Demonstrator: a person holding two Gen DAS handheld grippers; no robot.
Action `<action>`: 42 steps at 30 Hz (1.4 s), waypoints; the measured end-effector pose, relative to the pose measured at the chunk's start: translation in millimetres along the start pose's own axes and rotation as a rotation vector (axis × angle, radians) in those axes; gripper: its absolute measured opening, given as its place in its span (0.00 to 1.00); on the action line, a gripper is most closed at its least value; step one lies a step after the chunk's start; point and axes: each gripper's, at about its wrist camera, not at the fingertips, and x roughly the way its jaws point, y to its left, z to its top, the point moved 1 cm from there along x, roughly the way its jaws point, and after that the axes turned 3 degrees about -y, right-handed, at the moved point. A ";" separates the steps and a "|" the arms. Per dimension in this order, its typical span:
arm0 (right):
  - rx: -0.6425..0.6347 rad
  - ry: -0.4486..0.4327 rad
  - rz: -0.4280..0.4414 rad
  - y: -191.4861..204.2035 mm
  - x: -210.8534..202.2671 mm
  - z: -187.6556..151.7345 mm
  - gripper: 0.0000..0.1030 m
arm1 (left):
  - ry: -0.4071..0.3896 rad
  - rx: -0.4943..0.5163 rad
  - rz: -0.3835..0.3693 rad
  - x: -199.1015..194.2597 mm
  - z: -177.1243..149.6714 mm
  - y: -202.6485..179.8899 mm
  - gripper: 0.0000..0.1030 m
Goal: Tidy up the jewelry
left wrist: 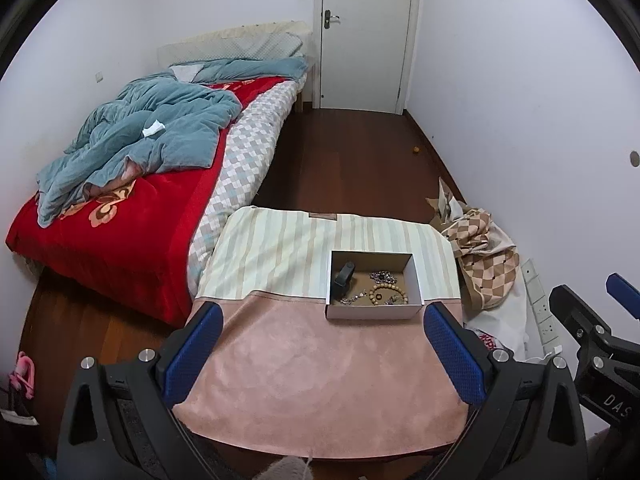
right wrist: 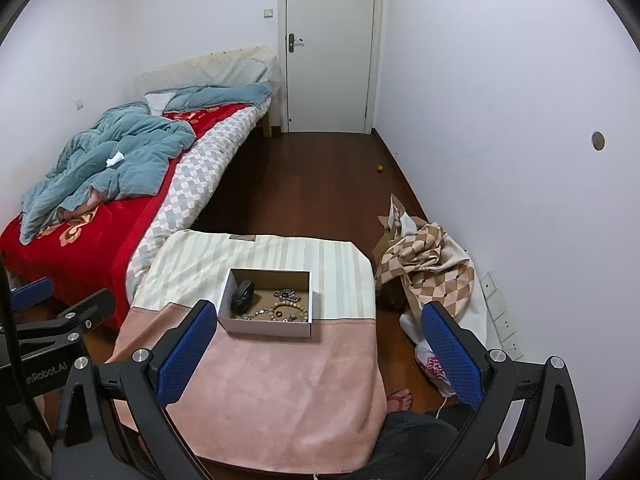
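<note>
Both sets of jaws stand spread wide and grasp nothing: the left gripper and the right gripper hover above the near, pink part of the counter, well short of the task's thing.

That thing is the open cardboard box, sitting on the counter where the pink cloth meets the striped cloth; in the left wrist view it lies at about one o'clock from the gripper, in the right wrist view at about eleven o'clock. Inside it, a black clip-like object stands at nine o'clock, a tangle of silver chain lies at one o'clock, a beaded wooden bracelet at five o'clock, and a smaller silver piece at seven o'clock. The finer items are too small to name.

Judging by this, all visible jewelry is already gathered in the box, yet jumbled; no piece lies loose on the counter. Whether sorting remains or is finished cannot be told.

Outward, a bed with a red blanket sits at ten o'clock, and crumpled checked fabric at three o'clock.
</note>
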 end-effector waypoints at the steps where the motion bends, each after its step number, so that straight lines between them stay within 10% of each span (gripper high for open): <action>1: 0.003 0.002 -0.001 -0.4 3.8 2.8 1.00 | 0.001 0.000 0.001 1.5 1.6 -0.1 1.00; 42: -0.013 0.117 -0.019 5.7 73.4 12.8 1.00 | 0.064 -0.001 0.031 46.6 15.8 -5.0 1.00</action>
